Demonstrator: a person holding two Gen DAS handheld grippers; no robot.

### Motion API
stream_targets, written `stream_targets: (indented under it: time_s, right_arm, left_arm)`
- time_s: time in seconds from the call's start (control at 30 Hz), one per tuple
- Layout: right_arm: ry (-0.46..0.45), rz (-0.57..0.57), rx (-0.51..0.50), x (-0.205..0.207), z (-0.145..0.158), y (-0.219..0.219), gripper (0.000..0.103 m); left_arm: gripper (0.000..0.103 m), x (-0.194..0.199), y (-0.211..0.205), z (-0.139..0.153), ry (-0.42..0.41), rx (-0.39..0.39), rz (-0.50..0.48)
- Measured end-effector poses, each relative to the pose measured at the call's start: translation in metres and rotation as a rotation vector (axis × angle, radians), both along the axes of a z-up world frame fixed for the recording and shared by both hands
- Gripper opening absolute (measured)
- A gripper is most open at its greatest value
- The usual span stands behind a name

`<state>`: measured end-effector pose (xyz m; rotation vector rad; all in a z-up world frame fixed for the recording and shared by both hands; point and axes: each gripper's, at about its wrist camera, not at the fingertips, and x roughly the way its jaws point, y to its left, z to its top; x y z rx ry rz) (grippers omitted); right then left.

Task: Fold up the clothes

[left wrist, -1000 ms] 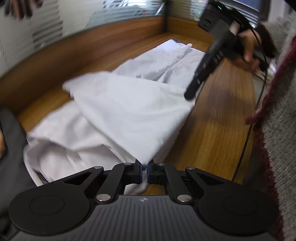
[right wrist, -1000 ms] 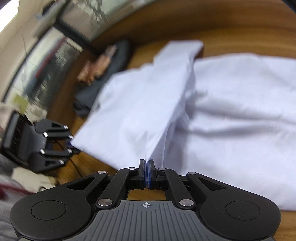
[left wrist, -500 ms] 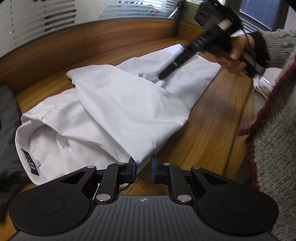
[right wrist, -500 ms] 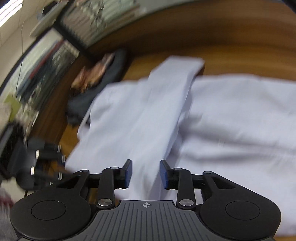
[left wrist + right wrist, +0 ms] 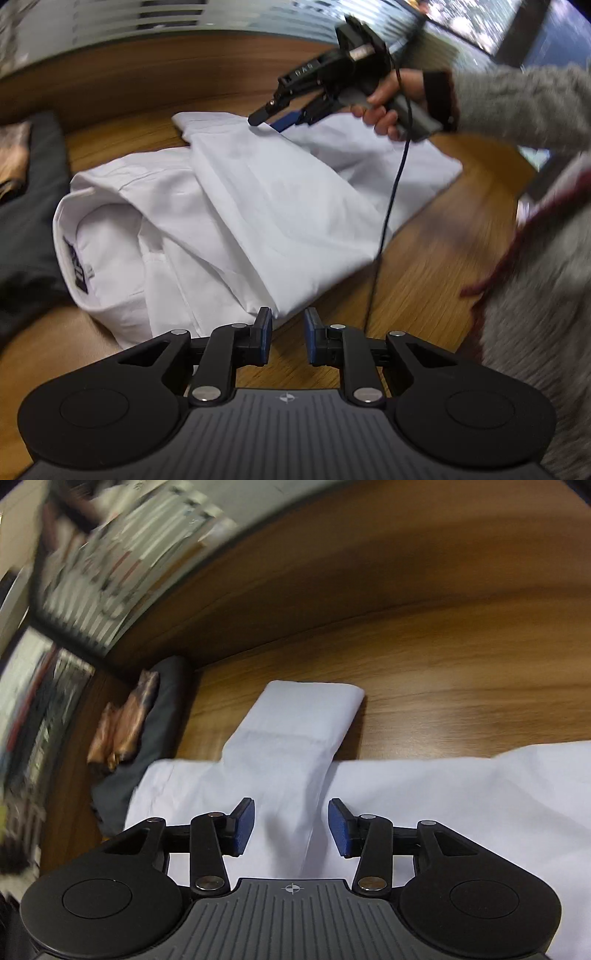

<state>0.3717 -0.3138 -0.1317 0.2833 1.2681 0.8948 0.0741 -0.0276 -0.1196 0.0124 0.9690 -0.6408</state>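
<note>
The white shirt (image 5: 258, 206) lies half-folded on the wooden tabletop (image 5: 436, 266), both the left gripper (image 5: 288, 334) and right gripper (image 5: 291, 825) with jaws opening, pads off the cloth.

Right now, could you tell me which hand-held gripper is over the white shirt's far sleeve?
The right hand-held gripper, jaws opening above the sleeve; the left is at the white shirt's near edge.

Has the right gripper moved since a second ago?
Yes. The right gripper went from the white shirt's near edge toward the wooden back wall, jaws opening.
</note>
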Motion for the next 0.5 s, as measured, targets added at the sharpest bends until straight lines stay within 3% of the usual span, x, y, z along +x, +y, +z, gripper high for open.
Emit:
stream_targets:
  time_s: [0.07,0.1,0.37,0.5]
  right_arm:
    - [0.064,-0.007,0.055,0.008,-0.009,0.002,0.030]
    - [0.074,-0.008,0.067,0.011,-0.011,0.002,0.005]
    - [-0.048,0.021,0.218,0.018,0.044,0.004,0.003]
    - [-0.143,-0.014,0.194,0.025,0.060,0.015,0.003]
  left_arm:
    - [0.021,0.004,0.006,0.005,0.017,-0.041,0.032]
    - [0.024,0.005,0.009,0.008,0.022,-0.056,0.043]
    - [0.028,0.026,0.021,0.024,0.005,-0.109,0.096]
    - [0.034,0.037,0.023,0.026,-0.017,-0.102,0.119]
